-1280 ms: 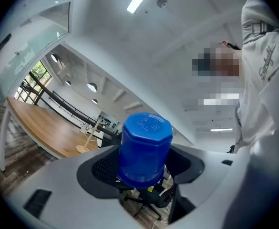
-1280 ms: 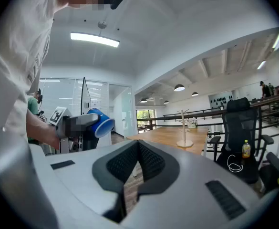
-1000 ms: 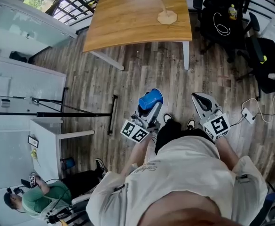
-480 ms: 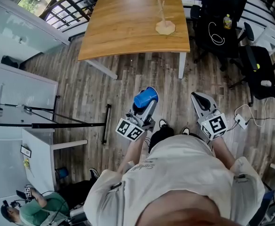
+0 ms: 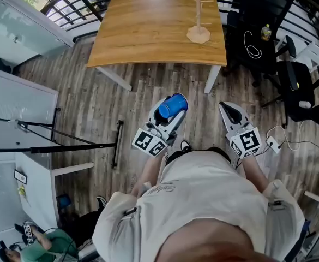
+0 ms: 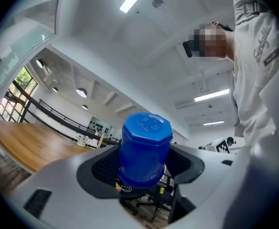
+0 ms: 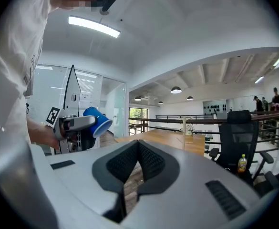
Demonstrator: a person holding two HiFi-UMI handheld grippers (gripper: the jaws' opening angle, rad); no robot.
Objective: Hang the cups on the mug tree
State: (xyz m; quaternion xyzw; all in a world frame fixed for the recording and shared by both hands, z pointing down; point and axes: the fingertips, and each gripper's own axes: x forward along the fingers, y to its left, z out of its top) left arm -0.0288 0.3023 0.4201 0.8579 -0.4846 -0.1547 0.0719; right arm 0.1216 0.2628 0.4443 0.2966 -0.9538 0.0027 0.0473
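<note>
- The left gripper has its fingers pinching a blue plastic faceted cup.
- At its 3 o'clock, the right gripper carries nothing, fingers pressed together.
- Grey plank floor lies ahead at 12 o'clock.
- The pale wooden mug tree stands well apart, at 1 o'clock on the brown wooden tabletop.
- Best to walk close first, keep the pinch firm, and turn the cup towards a peg only then.

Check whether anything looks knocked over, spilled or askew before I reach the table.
Nothing stands out. The mug tree stands upright on the wooden table, with no spill around it. The left gripper is shut on the blue cup, and the right gripper is shut and empty.
</note>
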